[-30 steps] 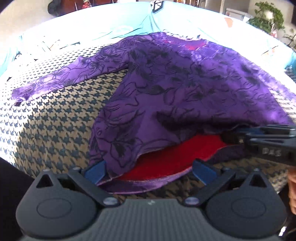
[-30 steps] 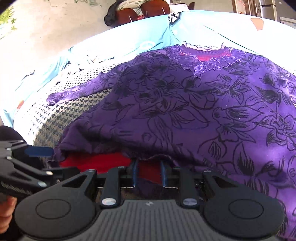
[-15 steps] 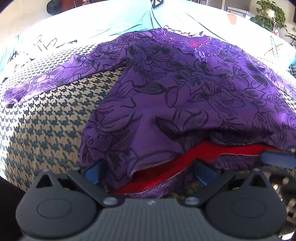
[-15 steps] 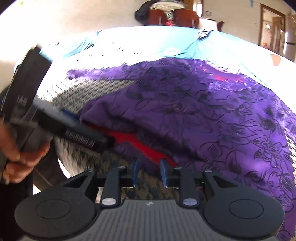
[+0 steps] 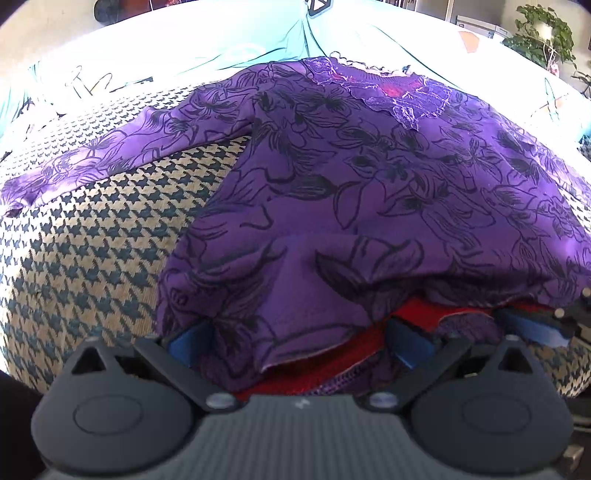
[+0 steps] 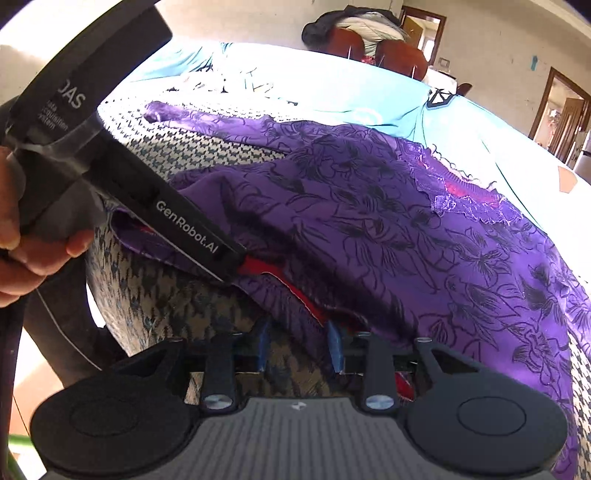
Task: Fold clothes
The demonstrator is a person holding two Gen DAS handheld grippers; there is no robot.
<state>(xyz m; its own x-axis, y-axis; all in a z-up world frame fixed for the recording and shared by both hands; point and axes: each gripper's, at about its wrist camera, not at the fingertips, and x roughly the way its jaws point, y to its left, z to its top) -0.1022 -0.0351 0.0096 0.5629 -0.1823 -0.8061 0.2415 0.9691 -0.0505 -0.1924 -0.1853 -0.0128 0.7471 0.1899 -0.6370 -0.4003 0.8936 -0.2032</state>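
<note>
A purple top (image 5: 369, 192) with black flower outlines and a red lining lies spread on a houndstooth cloth (image 5: 92, 251). My left gripper (image 5: 297, 345) is open, its blue pads (image 5: 188, 343) wide apart with the bunched near hem lying between them. In the right wrist view a hand (image 6: 22, 240) holds the left gripper (image 6: 184, 221), whose tip is pushed into the hem. My right gripper (image 6: 298, 345) stands further along the same hem of the purple top (image 6: 406, 240). Its jaws are narrow and closing, and the hem edge hangs at the fingertips (image 6: 334, 343). The right gripper (image 5: 532, 326) also shows under the hem at the picture's right edge.
A teal sheet (image 5: 240, 40) covers the far part of the surface. One sleeve (image 5: 92, 162) stretches out to the left over the houndstooth cloth. Chairs with clothes on them (image 6: 369, 40) stand beyond, a potted plant (image 5: 543, 33) is far right, and a doorway (image 6: 561, 110) opens at the right.
My right gripper has rolled and slid along the hem, away from the left one. The left gripper now looms large at the left of the right wrist view. The left jaws kept their width.
</note>
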